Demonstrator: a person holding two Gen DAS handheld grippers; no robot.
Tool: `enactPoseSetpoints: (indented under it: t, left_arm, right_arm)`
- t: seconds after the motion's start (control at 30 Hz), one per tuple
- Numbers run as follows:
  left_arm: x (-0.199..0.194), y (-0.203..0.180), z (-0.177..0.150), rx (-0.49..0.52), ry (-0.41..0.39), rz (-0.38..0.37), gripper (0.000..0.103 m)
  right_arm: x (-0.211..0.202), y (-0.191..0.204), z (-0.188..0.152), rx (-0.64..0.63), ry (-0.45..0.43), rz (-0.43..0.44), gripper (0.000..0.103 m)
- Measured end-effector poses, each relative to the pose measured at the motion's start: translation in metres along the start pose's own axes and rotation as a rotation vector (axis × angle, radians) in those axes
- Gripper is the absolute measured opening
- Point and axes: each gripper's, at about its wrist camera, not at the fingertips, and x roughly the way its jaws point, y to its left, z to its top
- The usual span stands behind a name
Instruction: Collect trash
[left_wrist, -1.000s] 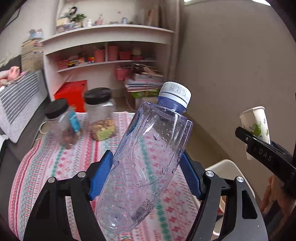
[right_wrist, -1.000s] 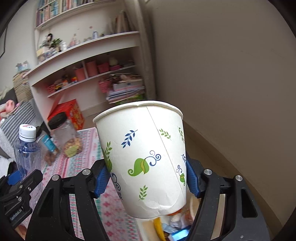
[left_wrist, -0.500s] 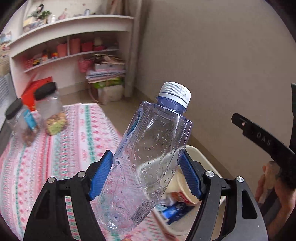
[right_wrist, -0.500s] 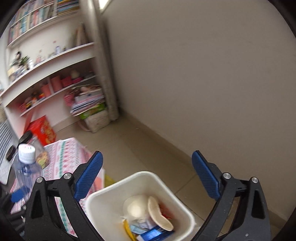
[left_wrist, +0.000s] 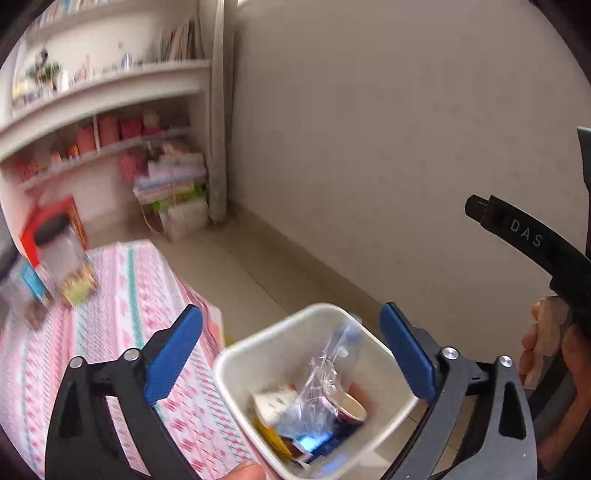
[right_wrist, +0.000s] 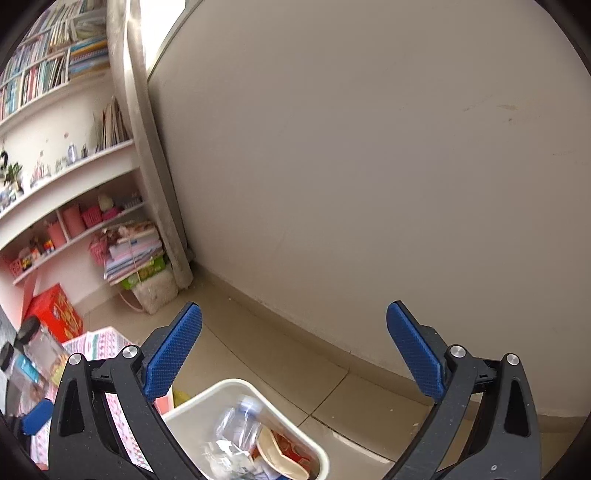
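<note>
A white square trash bin (left_wrist: 258, 354) stands on the floor beside the table. In it lie the clear plastic bottle (left_wrist: 325, 373), the leaf-print paper cup (left_wrist: 273, 404) and other wrappers. My left gripper (left_wrist: 291, 350) is open and empty right above the bin. In the right wrist view the bin (right_wrist: 210, 400) shows with the bottle (right_wrist: 236, 424) inside. My right gripper (right_wrist: 293, 354) is open and empty, above and behind the bin.
A table with a pink patterned cloth (left_wrist: 110, 314) is left of the bin, with black-lidded jars (left_wrist: 62, 251) on it. A beige wall (right_wrist: 369, 184) is close ahead. White shelves (right_wrist: 66, 206), a red box (right_wrist: 55, 314) and stacked papers (right_wrist: 133, 254) stand at the back left.
My left gripper opened and the bottle dropped into the bin. Half a second earlier my right gripper let the paper cup fall in; it now stays open above the bin.
</note>
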Motion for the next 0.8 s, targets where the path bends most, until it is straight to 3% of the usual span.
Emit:
enactPoseSetpoints:
  t: [0.17, 0.37, 0.5, 0.67, 0.8]
  left_arm:
    - [-0.03, 0.007, 0.004, 0.011, -0.093, 0.079, 0.096]
    - [-0.05, 0.036, 0.007, 0.007, -0.054, 0.156, 0.096]
    - [-0.065, 0.067, 0.003, -0.047, -0.033, 0.22, 0.096]
    - [-0.091, 0.101, 0.003, -0.1, -0.062, 0.351, 0.096]
    - [-0.108, 0.134, 0.002, -0.15, -0.077, 0.401, 0.096]
  right_arm:
    - [-0.015, 0.01, 0.003, 0.037, -0.008, 0.015, 0.096]
    - [-0.032, 0.041, -0.002, 0.016, -0.025, 0.083, 0.096]
    - [-0.038, 0.079, -0.016, -0.037, 0.0, 0.119, 0.096]
    - [-0.05, 0.127, -0.028, -0.129, -0.011, 0.183, 0.096]
    - [-0.062, 0.155, -0.031, -0.152, -0.022, 0.238, 0.096]
